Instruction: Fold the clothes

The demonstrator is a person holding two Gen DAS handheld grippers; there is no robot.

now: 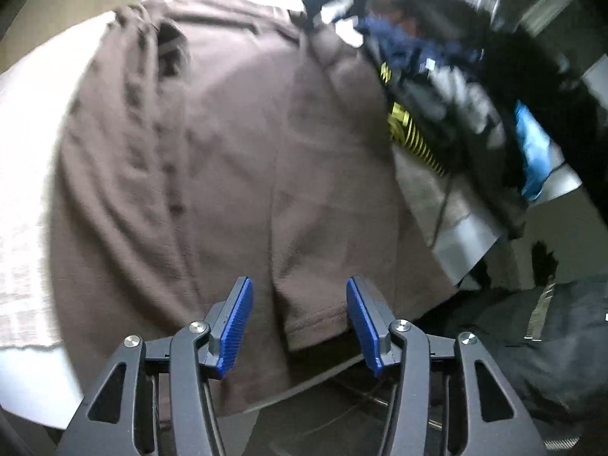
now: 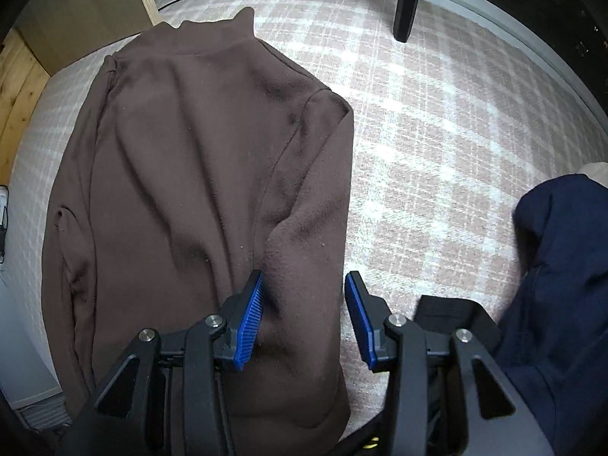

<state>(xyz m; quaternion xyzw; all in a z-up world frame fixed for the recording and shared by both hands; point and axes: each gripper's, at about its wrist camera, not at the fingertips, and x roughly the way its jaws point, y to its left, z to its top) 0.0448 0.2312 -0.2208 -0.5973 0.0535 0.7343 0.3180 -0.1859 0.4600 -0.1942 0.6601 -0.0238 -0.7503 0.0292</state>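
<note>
A brown fleece top [image 2: 197,197] lies spread flat on a pale checked cloth [image 2: 437,121], collar at the far end. Its right sleeve [image 2: 311,235] is folded down along the body. My right gripper [image 2: 304,304] is open, its jaws standing either side of that sleeve near the cuff end, holding nothing. In the blurred left wrist view the same top [image 1: 235,152] fills the frame. My left gripper [image 1: 298,311] is open just above its near hem edge, empty.
A dark navy garment [image 2: 562,266] lies at the right of the cloth. A black chair leg [image 2: 406,3] stands at the far side, a wooden frame [image 2: 22,72] at the left. In the left wrist view a heap of dark clothing [image 1: 456,87] sits to the right.
</note>
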